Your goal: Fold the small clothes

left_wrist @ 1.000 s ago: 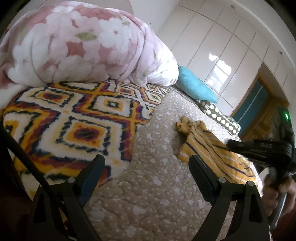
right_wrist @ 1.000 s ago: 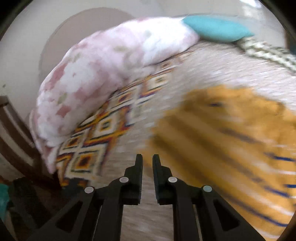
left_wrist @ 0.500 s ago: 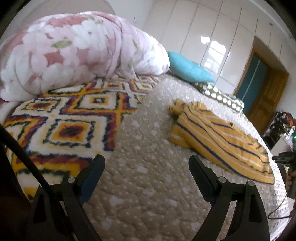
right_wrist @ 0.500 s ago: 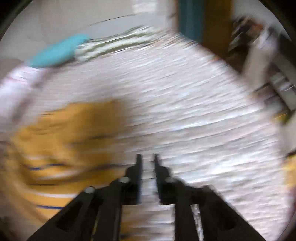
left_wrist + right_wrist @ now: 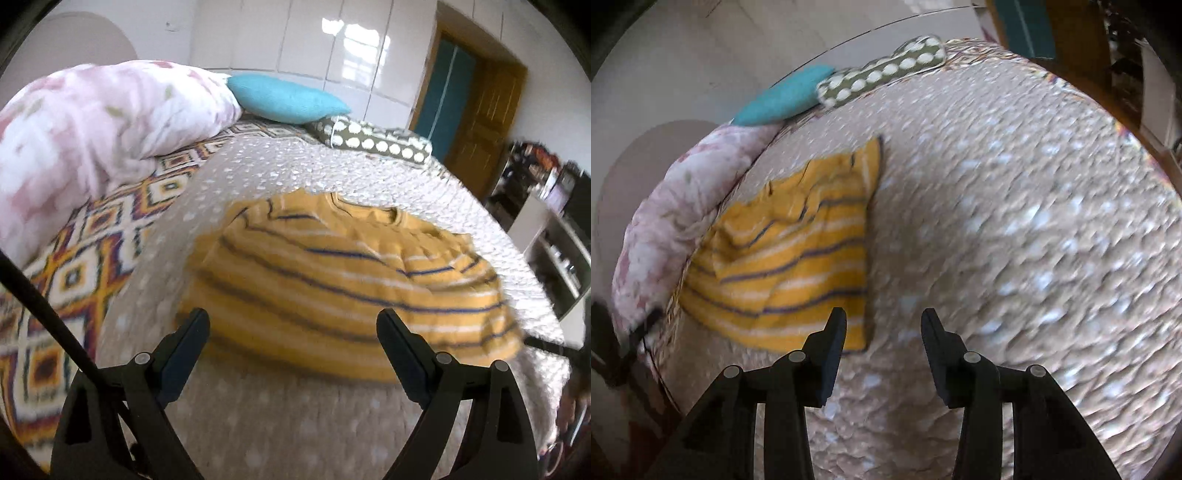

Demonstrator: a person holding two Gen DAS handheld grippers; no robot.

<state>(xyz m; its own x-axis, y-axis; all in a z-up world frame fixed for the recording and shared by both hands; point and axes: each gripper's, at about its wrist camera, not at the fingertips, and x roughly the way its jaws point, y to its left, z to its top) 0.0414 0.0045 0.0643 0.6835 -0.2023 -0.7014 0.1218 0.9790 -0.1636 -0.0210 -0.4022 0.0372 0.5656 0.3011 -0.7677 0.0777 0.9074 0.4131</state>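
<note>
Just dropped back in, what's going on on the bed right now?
A person is working two handheld grippers over a yellow striped shirt lying on the quilted bedspread. Neither holds it. The left gripper hangs wide open above the shirt's near edge. The right gripper, jaws just opening with nothing between them, sits by the shirt's corner. No fold is in progress.

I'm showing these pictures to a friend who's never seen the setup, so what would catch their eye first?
Probably the yellow striped shirt, lying loosely rumpled in the middle of the beige dotted quilt. Next the bulky pink floral duvet heaped along the bed's far-left side, with a teal pillow beside it. Both the left gripper and right gripper hang open above the bed, holding nothing.
</note>
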